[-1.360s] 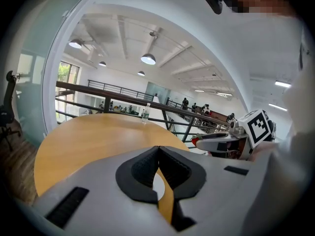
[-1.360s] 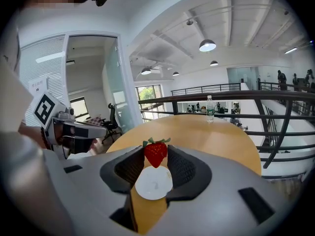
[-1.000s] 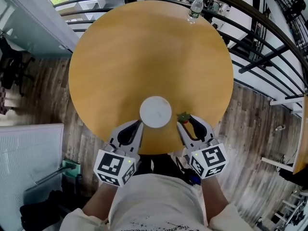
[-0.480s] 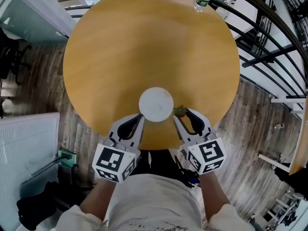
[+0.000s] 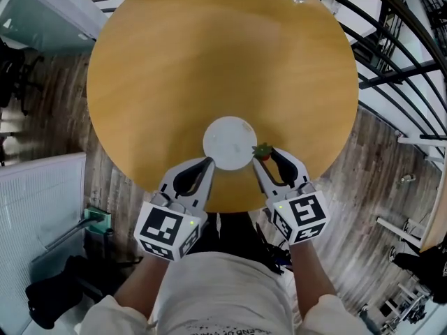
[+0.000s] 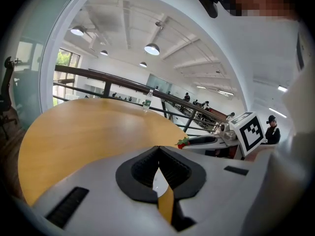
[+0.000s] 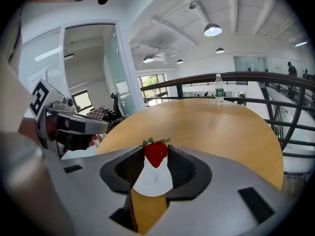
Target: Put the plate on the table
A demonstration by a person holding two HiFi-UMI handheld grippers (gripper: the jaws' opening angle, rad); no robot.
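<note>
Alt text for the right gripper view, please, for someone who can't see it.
The right gripper pinches a red strawberry with green leaves above a round white plate, over a round wooden table; a clear plastic water bottle stands at its far edge.

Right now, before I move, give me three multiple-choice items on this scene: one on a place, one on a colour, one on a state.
1. Where does the water bottle stand?
A) at the far edge of the round table
B) at the near edge, by the person
C) on the floor

2. What colour is the plate?
A) blue
B) white
C) black

3. What are the right tongs doing?
A) standing open and empty
B) shut on the bottle
C) shut on a strawberry

Answers:
1 A: it stands at the rim farthest from the person.
2 B: it shows plain white in the head view.
3 C: the right gripper view shows the red berry pinched between the pads.
</note>
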